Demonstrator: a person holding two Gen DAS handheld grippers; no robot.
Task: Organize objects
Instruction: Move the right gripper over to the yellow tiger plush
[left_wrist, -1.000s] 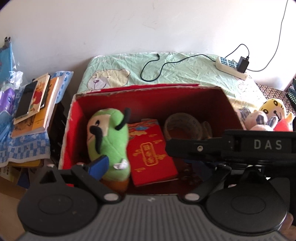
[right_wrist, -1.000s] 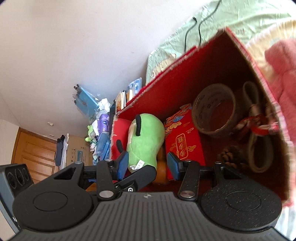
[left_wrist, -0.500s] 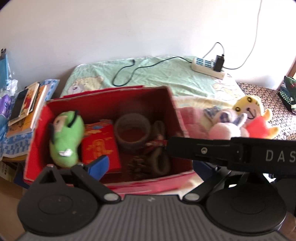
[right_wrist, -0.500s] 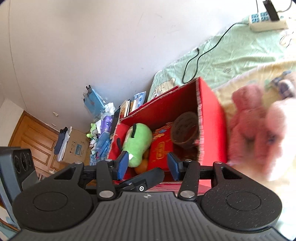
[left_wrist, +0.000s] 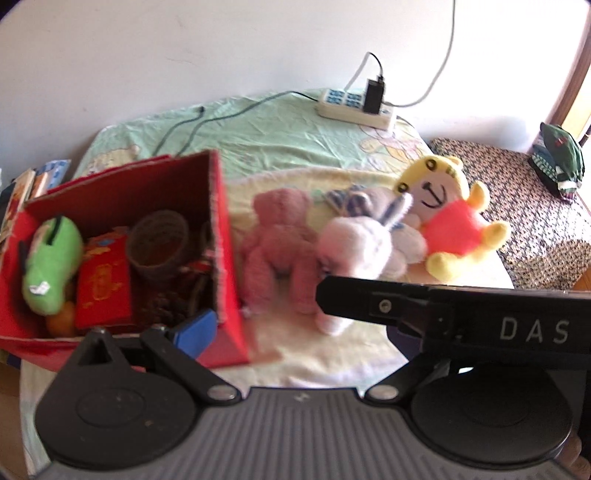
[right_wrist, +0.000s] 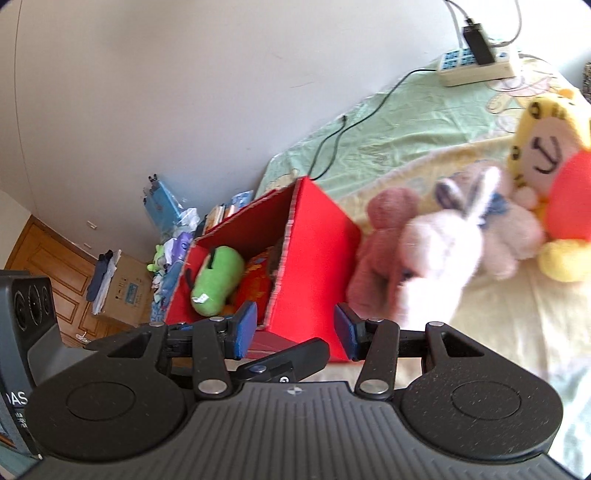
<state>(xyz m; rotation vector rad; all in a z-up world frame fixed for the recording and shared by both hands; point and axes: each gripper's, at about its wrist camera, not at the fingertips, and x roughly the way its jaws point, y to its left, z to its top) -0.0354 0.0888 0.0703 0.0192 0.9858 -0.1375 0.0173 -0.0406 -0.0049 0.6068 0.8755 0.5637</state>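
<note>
Pink bear (left_wrist: 280, 243): lies on the bed just right of the red box (left_wrist: 221, 236), near or touching its right wall; contact cannot be confirmed because of blur.
White rabbit (left_wrist: 358, 247): just right of the pink bear, pressed against it.
Yellow toy (left_wrist: 450, 218): farthest from the box, touching the rabbit group.
Red box: open top; holds a green plush (left_wrist: 51, 262), a red packet (left_wrist: 105, 284) and a brown ring (left_wrist: 159, 240). Free space remains on its right side, as judged from the left view.
Left gripper (left_wrist: 295, 325): only the left blue pad shows; the other finger is hidden behind the black bar of the second tool. Pad spacing cannot be determined.
Right gripper (right_wrist: 293, 328): pads spread apart, nothing between them; aimed at the box's right wall, with the bear beyond.
Handling, estimated: plush is light, soft and compressible, not fragile, and not slippery. Pile gives good friction.
Grasp point, recommended: the pink bear's torso or one thick limb. Avoid thin ears, which may slip out.
Risk: a neighbouring toy may be dragged along, since the plush bodies are pressed together.
</note>
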